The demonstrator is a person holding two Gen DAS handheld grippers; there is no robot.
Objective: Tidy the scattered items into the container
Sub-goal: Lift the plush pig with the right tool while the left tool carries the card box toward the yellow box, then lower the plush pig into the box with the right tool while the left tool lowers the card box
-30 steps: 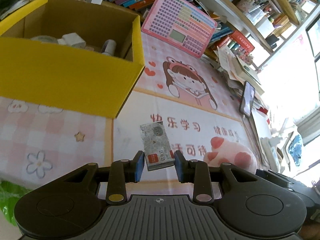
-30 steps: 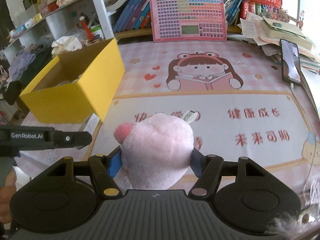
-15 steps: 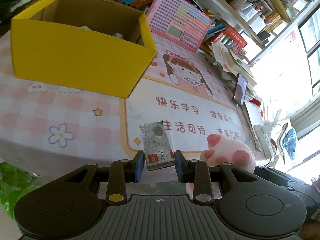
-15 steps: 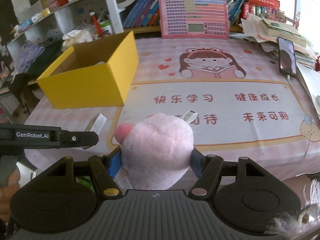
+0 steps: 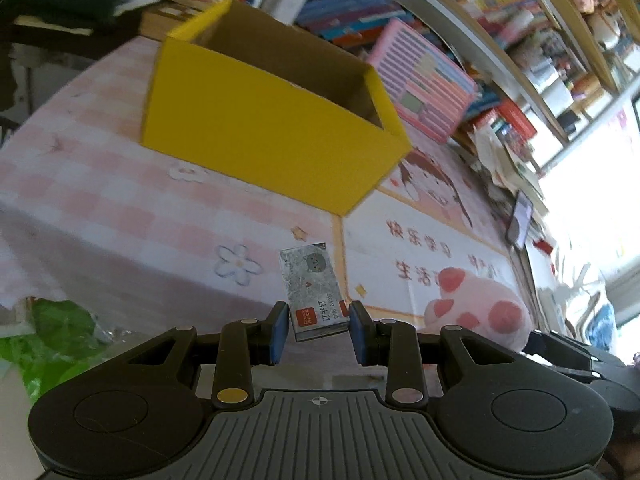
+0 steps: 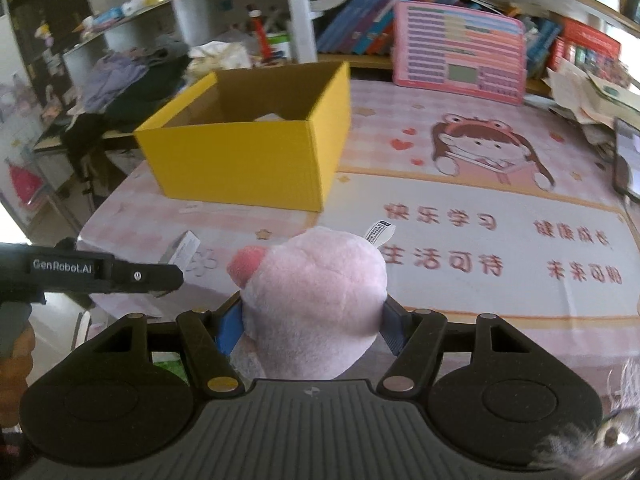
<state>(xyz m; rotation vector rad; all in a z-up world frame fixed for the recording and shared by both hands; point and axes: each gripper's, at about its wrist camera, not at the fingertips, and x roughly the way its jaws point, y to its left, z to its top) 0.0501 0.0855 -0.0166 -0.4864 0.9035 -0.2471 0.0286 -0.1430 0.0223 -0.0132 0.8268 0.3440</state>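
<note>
My left gripper [image 5: 319, 330] is shut on a small grey staple box [image 5: 313, 288] with a red label, held above the table's near edge. My right gripper [image 6: 312, 320] is shut on a pink plush paw toy [image 6: 316, 300], which also shows in the left wrist view [image 5: 476, 308]. The yellow cardboard box [image 5: 264, 136] stands open on the pink mat, far left of both grippers; it also shows in the right wrist view [image 6: 248, 156], with a pale item just visible inside. The left gripper appears in the right wrist view [image 6: 100, 272] with the staple box [image 6: 182, 248].
A pink toy keyboard [image 6: 458, 56] leans against the bookshelf at the back. A phone [image 6: 626, 164] and paper piles lie at the right edge. A green bag [image 5: 48, 340] hangs below the table's near edge. Clothes pile left of the box [image 6: 120, 80].
Both grippers have drawn back and swung left while holding their items. The yellow box now looks farther away and more central in both views.
</note>
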